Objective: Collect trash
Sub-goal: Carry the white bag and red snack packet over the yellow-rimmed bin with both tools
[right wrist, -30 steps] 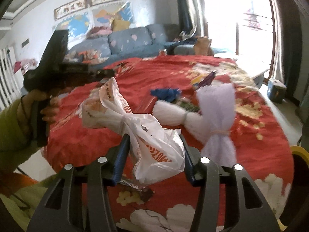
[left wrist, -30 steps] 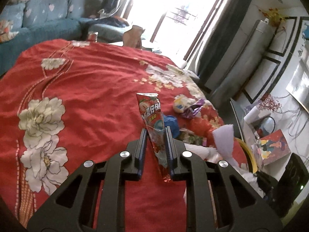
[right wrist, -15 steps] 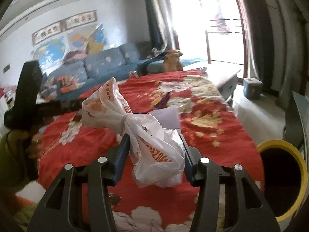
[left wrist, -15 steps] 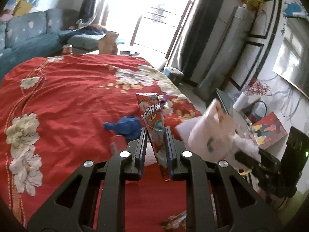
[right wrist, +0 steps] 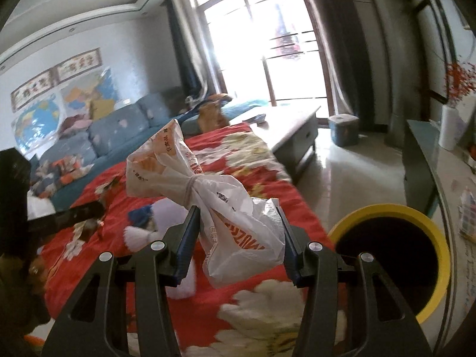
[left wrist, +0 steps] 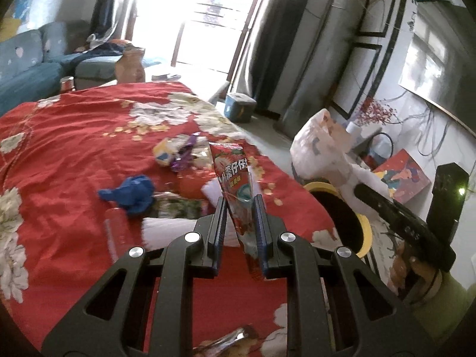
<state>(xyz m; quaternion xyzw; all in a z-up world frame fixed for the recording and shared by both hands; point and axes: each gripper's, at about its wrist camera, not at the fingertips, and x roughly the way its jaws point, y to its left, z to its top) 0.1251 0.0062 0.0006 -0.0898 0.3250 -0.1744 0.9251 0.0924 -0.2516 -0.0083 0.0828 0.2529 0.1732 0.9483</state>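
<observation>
Both grippers loaded, over the red cloth (left wrist: pixel 74 148) beside the bin (right wrist: pixel 386 211).
Cloth covers the table, flower print. Bin: yellow rim, dark inside, on the floor at the table edge, right of the right gripper (right wrist: pixel 238 223). Right gripper pinches a knotted white bag (right wrist: pixel 214 205), held in the air near the bin. Left gripper (left wrist: pixel 239 208) clamps a red wrapper (left wrist: pixel 233 175) upright. Still on the cloth: blue wad (left wrist: pixel 131 193), purple wrapper (left wrist: pixel 183 154), white bundle (left wrist: pixel 166 232).
</observation>
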